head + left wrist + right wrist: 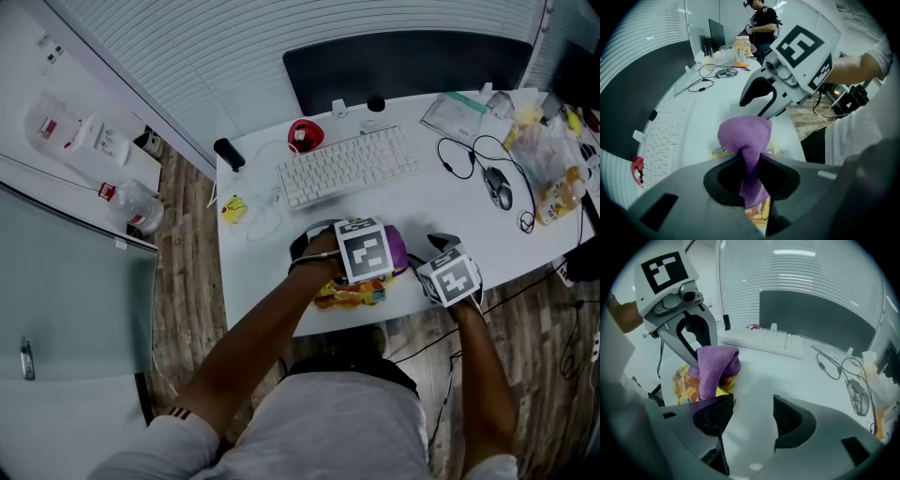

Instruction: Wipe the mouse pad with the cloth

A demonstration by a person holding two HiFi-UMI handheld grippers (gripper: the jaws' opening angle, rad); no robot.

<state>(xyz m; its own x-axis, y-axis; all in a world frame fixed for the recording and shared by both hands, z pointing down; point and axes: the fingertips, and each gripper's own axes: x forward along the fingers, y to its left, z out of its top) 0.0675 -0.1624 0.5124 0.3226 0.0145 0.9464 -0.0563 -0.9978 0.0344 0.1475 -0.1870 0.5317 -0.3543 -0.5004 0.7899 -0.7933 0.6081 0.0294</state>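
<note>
A purple cloth is bunched up and pinched between the jaws of my left gripper, which is shut on it. The bunch rests on a yellow cartoon-print mouse pad at the near edge of the white desk. In the head view the left gripper covers most of the mouse pad, and the cloth shows at its right. My right gripper is open with nothing in it. It hovers over bare desk just right of the pad, in the head view.
A white keyboard lies behind the pad. A wired mouse and its cables sit at the right, next to bags and a bottle. A red object and a dark monitor stand at the back. A person stands far off.
</note>
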